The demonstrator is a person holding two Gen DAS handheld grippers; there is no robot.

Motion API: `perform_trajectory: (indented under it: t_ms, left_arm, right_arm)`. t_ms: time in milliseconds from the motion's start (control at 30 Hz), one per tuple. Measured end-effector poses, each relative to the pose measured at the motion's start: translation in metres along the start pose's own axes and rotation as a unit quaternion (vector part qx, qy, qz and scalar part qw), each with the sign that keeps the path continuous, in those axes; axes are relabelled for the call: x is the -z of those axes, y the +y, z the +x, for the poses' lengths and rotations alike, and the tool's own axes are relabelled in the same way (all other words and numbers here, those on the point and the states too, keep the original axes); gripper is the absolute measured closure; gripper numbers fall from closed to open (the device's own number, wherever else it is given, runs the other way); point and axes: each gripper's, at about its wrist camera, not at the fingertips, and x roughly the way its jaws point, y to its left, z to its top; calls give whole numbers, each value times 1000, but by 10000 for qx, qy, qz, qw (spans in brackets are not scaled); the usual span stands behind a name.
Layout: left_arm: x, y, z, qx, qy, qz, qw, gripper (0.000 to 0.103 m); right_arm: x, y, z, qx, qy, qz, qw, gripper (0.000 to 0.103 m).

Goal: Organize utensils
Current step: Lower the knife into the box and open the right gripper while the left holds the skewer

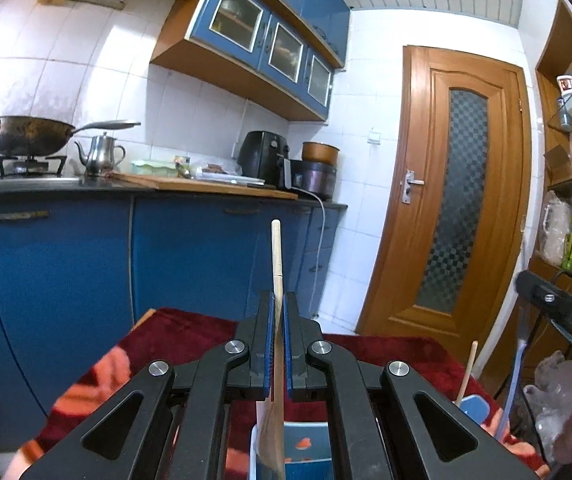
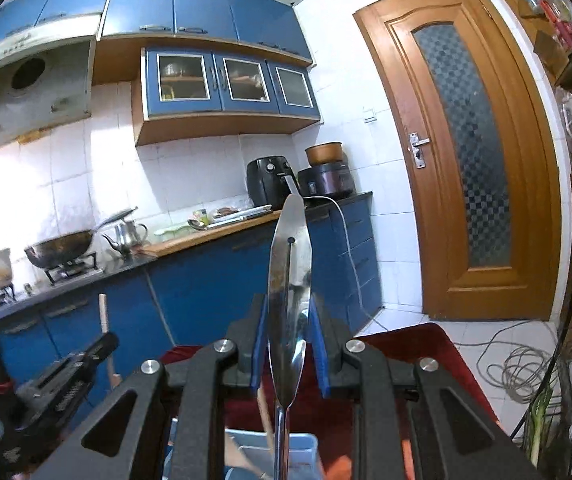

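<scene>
My left gripper [image 1: 279, 300] is shut on a wooden spatula [image 1: 276, 248]; its thin handle points up and its flat blade hangs down into a white and blue utensil holder [image 1: 306, 452]. A second wooden stick [image 1: 468, 372] leans in a blue holder [image 1: 472, 408] to the right. My right gripper [image 2: 288, 304] is shut on a steel utensil [image 2: 290, 272], whose broad flat end with a small hole points up. Its narrow shaft runs down over a blue and white holder [image 2: 286, 448]. In the right wrist view the left gripper [image 2: 102, 344] appears at lower left.
A red patterned cloth [image 1: 190, 332] covers the table under the holders. Behind stand blue cabinets, a counter with a wok [image 1: 30, 134], a kettle [image 1: 100, 154], an air fryer [image 1: 262, 158] and a rice cooker. A wooden door [image 1: 458, 200] is at right, with cable coils [image 2: 522, 368] on the floor.
</scene>
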Motion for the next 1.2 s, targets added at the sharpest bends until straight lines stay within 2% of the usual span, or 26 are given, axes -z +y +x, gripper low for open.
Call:
perform_trajectory:
  t_ms: [167, 500, 567, 733, 1067, 1200]
  left_arm:
    - [4, 2, -3, -21, -28, 74, 10000, 99]
    - [-3, 6, -15, 105, -110, -121, 9998, 99]
    - [-5, 5, -16, 96, -158, -151, 9997, 99]
    - [-3, 3, -17, 49, -199, -202, 9996, 99]
    - [4, 3, -29, -124, -363, -178, 9991, 99]
    - [-2, 3, -32, -221, -520, -325, 9979, 99]
  right_arm:
    - [19, -1, 16, 104, 151, -227, 9996, 80]
    - [44, 5, 5, -91, 640, -474, 9968, 79]
    - [47, 5, 0, -134, 764, -424, 9961, 79]
    - [48, 4, -16, -260, 943, -364, 9945, 69]
    - [52, -6, -61, -334, 1418, 44, 9893, 68]
    - [57, -14, -76, -342, 1536, 276, 9872, 68]
